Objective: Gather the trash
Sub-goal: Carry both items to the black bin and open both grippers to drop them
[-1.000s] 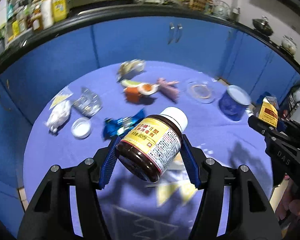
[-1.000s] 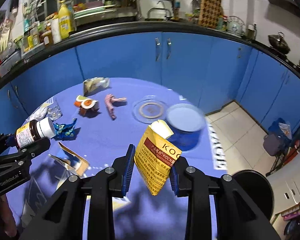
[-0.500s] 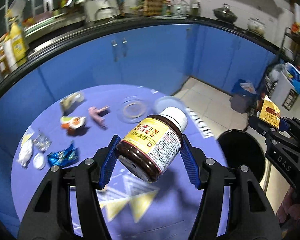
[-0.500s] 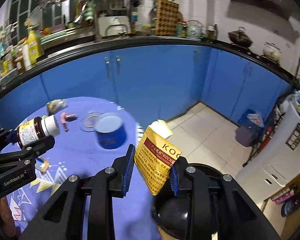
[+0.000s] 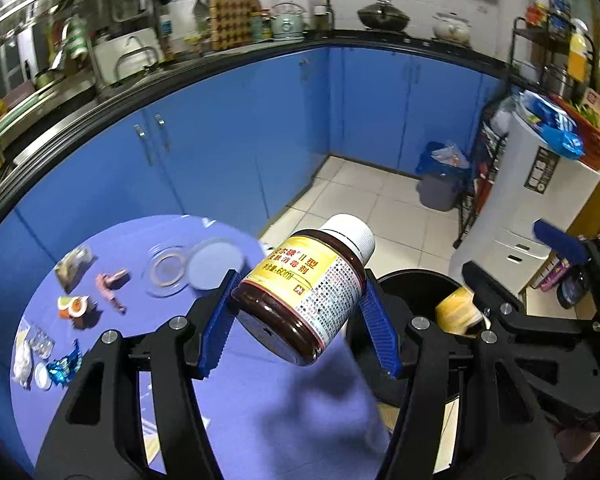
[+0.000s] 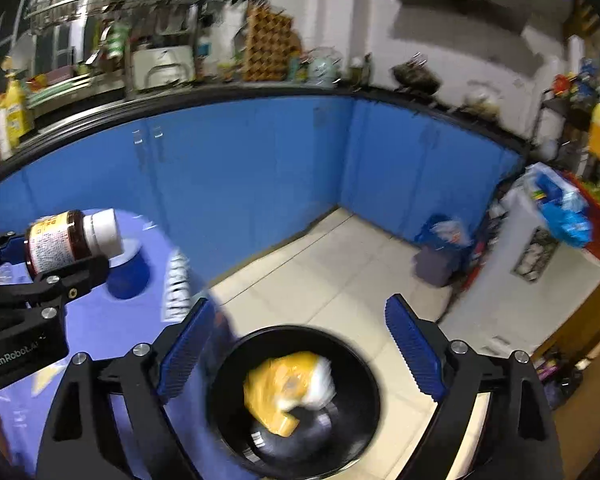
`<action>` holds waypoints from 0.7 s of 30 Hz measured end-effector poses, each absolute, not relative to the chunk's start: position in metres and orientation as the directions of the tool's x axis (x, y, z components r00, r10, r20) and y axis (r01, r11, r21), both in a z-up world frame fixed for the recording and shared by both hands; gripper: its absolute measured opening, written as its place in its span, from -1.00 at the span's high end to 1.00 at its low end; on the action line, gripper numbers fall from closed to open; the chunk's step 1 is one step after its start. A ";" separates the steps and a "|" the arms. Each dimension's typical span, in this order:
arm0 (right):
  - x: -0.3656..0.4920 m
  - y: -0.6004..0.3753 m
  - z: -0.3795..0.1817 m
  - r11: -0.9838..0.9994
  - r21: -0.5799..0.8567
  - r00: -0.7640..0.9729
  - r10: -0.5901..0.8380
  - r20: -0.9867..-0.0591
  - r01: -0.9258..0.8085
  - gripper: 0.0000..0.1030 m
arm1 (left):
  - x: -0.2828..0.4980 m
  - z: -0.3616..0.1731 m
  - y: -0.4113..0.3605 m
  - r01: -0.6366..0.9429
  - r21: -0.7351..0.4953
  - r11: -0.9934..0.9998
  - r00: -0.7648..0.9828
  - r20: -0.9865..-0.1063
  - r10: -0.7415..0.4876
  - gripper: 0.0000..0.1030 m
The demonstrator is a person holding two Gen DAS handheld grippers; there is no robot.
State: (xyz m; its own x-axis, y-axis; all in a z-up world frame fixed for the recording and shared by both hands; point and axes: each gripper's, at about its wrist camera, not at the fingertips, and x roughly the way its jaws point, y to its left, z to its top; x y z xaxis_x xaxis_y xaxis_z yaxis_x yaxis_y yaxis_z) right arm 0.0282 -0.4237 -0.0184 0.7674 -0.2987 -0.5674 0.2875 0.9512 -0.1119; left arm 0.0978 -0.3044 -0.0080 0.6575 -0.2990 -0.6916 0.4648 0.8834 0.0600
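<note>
My left gripper [image 5: 298,330] is shut on a brown medicine bottle [image 5: 306,292] with a white cap and yellow label, held above the table's right edge; it also shows in the right wrist view [image 6: 66,240]. My right gripper [image 6: 300,346] is open and empty above a black trash bin [image 6: 228,412]. A yellow snack bag [image 6: 286,386] is inside the bin, blurred; it also shows in the left wrist view [image 5: 456,312], beside the bin [image 5: 408,284].
A round purple table [image 5: 300,420] holds wrappers [image 5: 64,368], a pink scrap [image 5: 110,284], a clear lid [image 5: 168,272] and a blue tub [image 6: 128,268]. Blue cabinets [image 5: 228,160] stand behind. A grey bin [image 5: 438,192] and a white appliance [image 5: 528,204] stand on the tiled floor at right.
Both grippers swung right from the table to the black bin. My right gripper opened and the yellow snack bag dropped into the bin. The left gripper kept hold of the bottle.
</note>
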 end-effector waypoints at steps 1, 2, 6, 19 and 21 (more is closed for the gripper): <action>0.028 -0.428 -0.019 0.933 -0.151 0.752 -0.352 -0.557 0.325 -0.66 | 0.098 -0.009 -0.310 0.474 0.058 0.879 0.650 -0.695 -0.305 -0.18; 0.027 -0.431 -0.019 0.924 -0.166 0.745 -0.377 -0.551 0.345 -0.66 | 0.097 -0.009 -0.316 0.483 0.053 0.874 0.642 -0.700 -0.313 -0.18; 0.019 -0.456 -0.022 0.895 -0.161 0.719 -0.431 -0.546 0.415 -0.66 | 0.096 -0.011 -0.336 0.520 0.036 0.853 0.613 -0.712 -0.343 -0.18; 0.009 -0.483 -0.032 0.888 -0.109 0.700 -0.422 -0.577 0.446 -0.66 | 0.087 -0.011 -0.361 0.531 0.087 0.843 0.636 -0.698 -0.329 -0.92; 0.011 -0.474 -0.032 0.900 -0.107 0.710 -0.403 -0.578 0.423 -0.66 | 0.089 -0.012 -0.354 0.517 0.079 0.852 0.635 -0.703 -0.320 -0.92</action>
